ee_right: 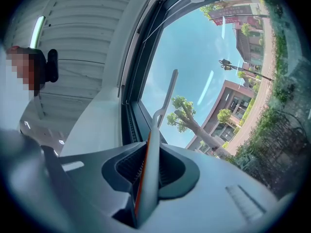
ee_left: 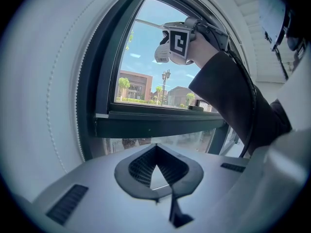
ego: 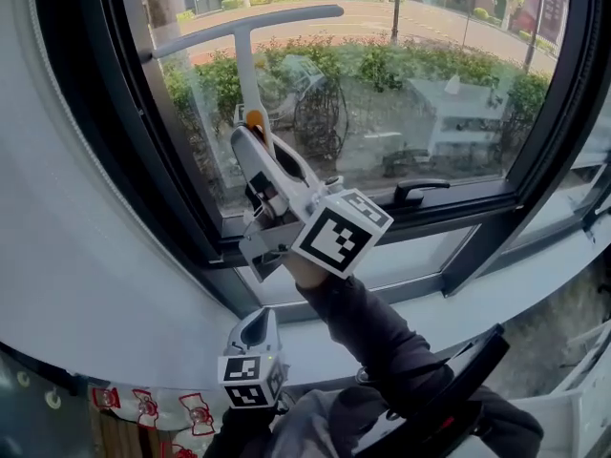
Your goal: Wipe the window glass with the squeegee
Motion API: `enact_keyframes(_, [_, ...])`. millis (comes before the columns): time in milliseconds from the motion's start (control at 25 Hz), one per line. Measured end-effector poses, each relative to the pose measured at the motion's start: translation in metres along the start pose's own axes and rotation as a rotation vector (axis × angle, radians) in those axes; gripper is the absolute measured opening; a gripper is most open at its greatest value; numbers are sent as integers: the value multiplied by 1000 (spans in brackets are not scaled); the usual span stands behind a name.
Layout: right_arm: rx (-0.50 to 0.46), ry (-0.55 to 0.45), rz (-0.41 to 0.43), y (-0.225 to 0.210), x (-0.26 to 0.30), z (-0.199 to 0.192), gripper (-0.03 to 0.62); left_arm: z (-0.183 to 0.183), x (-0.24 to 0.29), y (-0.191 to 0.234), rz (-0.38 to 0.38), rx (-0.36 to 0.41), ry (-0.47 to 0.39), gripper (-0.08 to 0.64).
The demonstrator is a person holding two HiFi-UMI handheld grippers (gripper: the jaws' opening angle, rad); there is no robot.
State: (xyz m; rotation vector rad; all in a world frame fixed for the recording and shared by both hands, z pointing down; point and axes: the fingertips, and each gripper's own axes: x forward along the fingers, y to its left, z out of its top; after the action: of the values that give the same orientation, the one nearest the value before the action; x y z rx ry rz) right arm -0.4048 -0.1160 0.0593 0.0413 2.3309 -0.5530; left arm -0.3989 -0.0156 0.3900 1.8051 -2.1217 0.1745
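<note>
Clamping the squeegee (ego: 246, 65) handle, your right gripper (ego: 250, 134) puts the blade near the glass (ego: 410, 84) top edge for a down-stroke; left gripper (ego: 256, 332) closed, empty, parked clear.

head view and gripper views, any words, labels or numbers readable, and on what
None: no readable words, brands or numbers.
The cube on the right gripper and the cube on the left gripper bear only square markers.
Red print on the cloth: too small to read.
Squeegee: no print.
</note>
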Motion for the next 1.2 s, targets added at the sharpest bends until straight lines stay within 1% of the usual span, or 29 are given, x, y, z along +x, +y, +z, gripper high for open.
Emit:
enact_keyframes(120, [4,-7,-28,-1,-5,-2,64,6,-9,-2,-10,-1,8,-2])
enact_keyframes(320, [6,25,-13,-3,-6,-3,64,12,-3,-9,-14,-12,-28,-2])
enact_keyframes(560, [-1,38,-24,-6,-12,-11,64,7,-5,-11,-34,8,-26,-2])
enact_keyframes(760, [2,41,-7,-3,-14,-12,64,6,-7,-9,-21,7,-33,-2])
enact_keyframes(840, [5,44,-10,-1,-20,-13,64,-1,-11,-11,-24,1,-20,-2])
enact_keyframes(960, [7,46,-39,-6,-35,-21,64,-16,-14,-13,-33,-8,6,-2])
enact_keyframes(1200, [3,45,-41,-9,-33,-24,64,-12,-8,-3,-25,-1,-3,-2])
